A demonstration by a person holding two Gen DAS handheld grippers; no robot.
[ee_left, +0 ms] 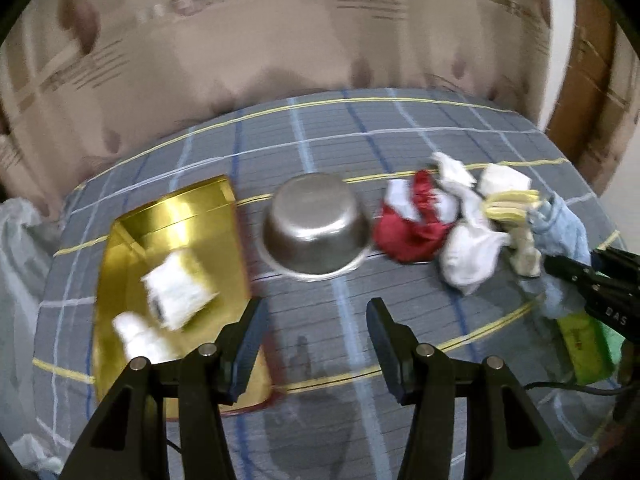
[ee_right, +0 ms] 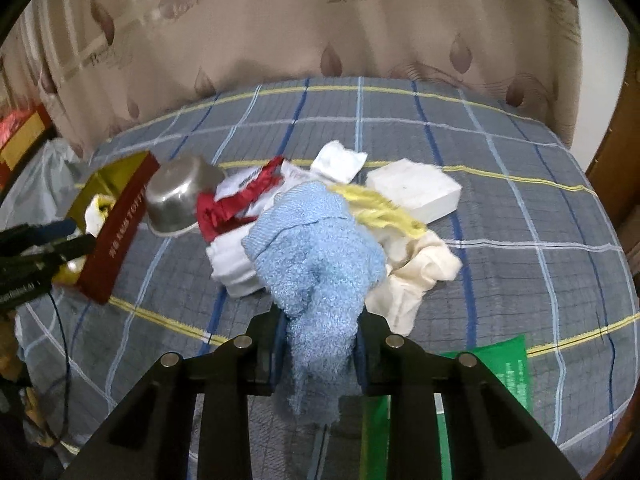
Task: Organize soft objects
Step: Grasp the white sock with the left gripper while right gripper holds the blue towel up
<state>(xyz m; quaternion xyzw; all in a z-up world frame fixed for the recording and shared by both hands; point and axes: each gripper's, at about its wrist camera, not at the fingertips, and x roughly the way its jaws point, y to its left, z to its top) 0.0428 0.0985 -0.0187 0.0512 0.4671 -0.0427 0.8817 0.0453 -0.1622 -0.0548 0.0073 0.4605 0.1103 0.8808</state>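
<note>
My right gripper (ee_right: 320,344) is shut on a blue towel (ee_right: 320,256) and holds it just in front of the cloth pile; the towel also shows in the left wrist view (ee_left: 560,220). The pile holds a red cloth (ee_left: 412,224), white cloths (ee_left: 472,252), a yellow cloth (ee_right: 380,204) and a cream cloth (ee_right: 416,276). My left gripper (ee_left: 316,320) is open and empty above the bed, near a gold box (ee_left: 132,272). The box holds two white soft items (ee_left: 176,292). It also shows in the right wrist view (ee_right: 120,232).
An upturned steel bowl (ee_left: 316,228) lies between the box and the pile. A white block (ee_right: 416,192) lies behind the pile. A green bag (ee_right: 504,368) lies at the bed's near right. The checked bedspread (ee_left: 344,136) meets a curtain (ee_left: 280,40) behind.
</note>
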